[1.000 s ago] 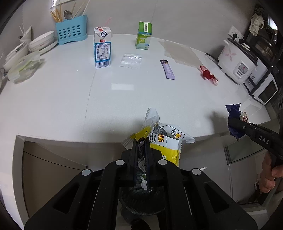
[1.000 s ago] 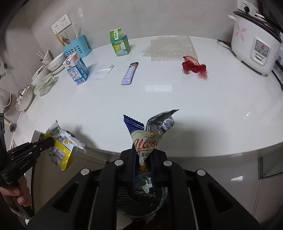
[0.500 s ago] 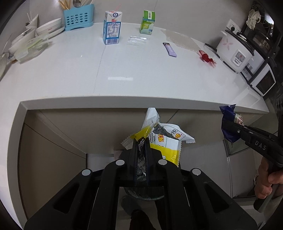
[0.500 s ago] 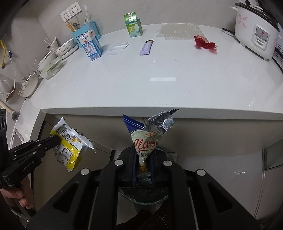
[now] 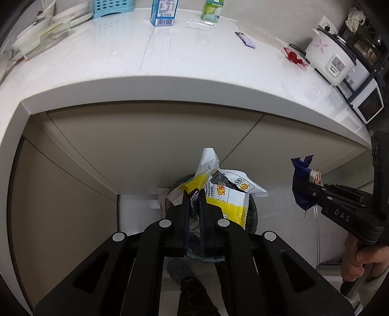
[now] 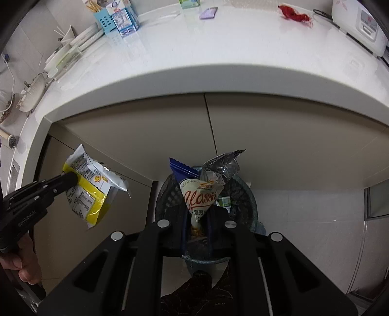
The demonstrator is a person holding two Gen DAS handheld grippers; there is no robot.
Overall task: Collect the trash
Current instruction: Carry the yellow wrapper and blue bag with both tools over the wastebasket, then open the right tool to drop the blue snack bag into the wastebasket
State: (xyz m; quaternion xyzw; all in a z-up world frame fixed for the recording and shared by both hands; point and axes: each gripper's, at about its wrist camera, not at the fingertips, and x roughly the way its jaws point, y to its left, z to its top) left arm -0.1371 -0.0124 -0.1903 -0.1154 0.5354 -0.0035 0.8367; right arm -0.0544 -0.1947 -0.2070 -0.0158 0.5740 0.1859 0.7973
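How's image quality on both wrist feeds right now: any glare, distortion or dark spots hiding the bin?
Left wrist: strong fisheye bends the counter edge; the bin is shaded and mostly hidden behind the yellow wrapper. Right wrist: glare on the countertop, corners vignetted, bin rim dim but readable.

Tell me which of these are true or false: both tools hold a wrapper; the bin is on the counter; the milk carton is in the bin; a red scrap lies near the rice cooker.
1. Both tools hold a wrapper. True: the left tool grips a yellow and white wrapper, the right tool a blue and silver wrapper.
2. The bin is on the counter. False: the dark bin stands on the floor below the counter.
3. The milk carton is in the bin. False: the blue milk carton stands on the counter.
4. A red scrap lies near the rice cooker. True: the red scrap lies beside the rice cooker.
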